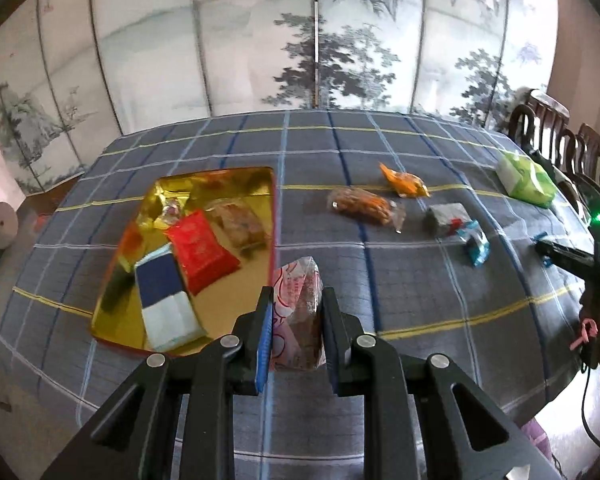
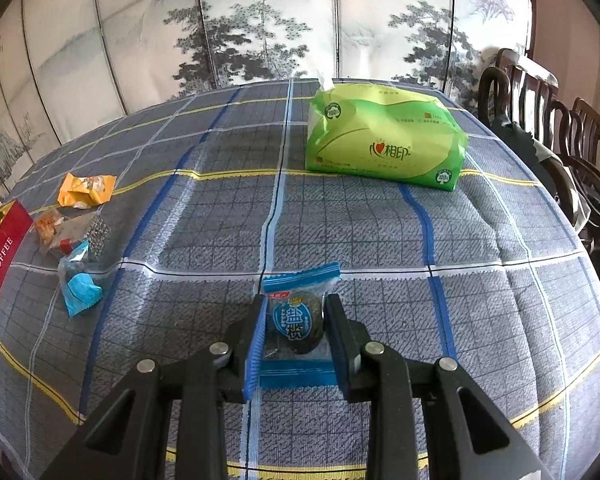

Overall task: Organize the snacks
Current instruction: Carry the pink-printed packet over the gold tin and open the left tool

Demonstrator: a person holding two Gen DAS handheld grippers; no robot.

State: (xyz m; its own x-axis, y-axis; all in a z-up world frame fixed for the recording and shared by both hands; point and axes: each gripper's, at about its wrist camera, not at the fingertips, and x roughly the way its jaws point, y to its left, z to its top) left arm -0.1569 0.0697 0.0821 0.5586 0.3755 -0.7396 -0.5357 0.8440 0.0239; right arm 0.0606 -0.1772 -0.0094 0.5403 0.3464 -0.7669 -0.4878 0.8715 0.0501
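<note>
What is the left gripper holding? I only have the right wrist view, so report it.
Observer: The left gripper is shut on a pink-printed clear packet with something brown inside.
Operator: Now list what is already inside the tin.
Observer: The gold tin holds a red packet, a blue-and-white packet and a clear-wrapped brown snack.
Operator: Give me the held packet's position against the tin.
Observer: In the left wrist view it shows just right of the tin's right wall, near the front corner.
</note>
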